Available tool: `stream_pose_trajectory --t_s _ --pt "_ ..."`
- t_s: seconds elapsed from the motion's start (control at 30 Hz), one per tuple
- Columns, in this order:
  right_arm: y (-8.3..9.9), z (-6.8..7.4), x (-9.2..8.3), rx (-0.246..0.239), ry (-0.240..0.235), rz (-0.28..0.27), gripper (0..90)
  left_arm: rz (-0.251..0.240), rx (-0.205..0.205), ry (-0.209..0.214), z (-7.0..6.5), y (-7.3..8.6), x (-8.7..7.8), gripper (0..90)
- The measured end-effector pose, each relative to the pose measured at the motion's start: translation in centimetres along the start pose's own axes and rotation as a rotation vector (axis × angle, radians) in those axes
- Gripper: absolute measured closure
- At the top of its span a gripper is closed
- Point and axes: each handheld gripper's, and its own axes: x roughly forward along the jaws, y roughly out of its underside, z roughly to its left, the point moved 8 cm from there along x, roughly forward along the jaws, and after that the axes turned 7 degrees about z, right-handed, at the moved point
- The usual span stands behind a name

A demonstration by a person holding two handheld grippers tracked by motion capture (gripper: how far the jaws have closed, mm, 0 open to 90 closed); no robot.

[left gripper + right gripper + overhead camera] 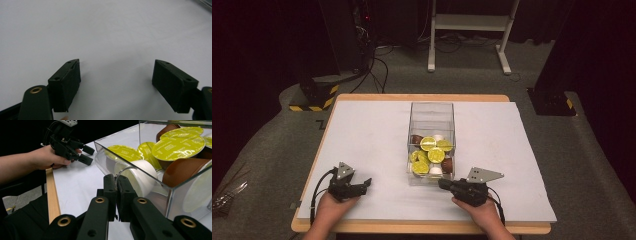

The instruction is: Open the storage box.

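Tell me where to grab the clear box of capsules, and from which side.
Take the clear box by its thin top rim, from above on the near wall: a jaw inside, a jaw outside. The sides are smooth and probably too wide to span. The right gripper, shut, sits at the near corner.

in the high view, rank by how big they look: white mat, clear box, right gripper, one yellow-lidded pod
1. white mat
2. clear box
3. right gripper
4. yellow-lidded pod

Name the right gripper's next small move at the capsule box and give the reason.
Probably open its jaws. The right gripper sits shut, empty, at the near wall of the clear box; the coffee capsules inside can't be gripped with shut jaws.
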Motion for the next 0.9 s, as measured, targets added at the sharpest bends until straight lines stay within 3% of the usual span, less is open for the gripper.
stream_pose_trajectory --t_s 0.9 --pt "1.1 2.1 -1.0 -0.021 -0.029 0.012 87.4 0.000 -0.002 0.001 0.0 0.0 0.0 23.0"
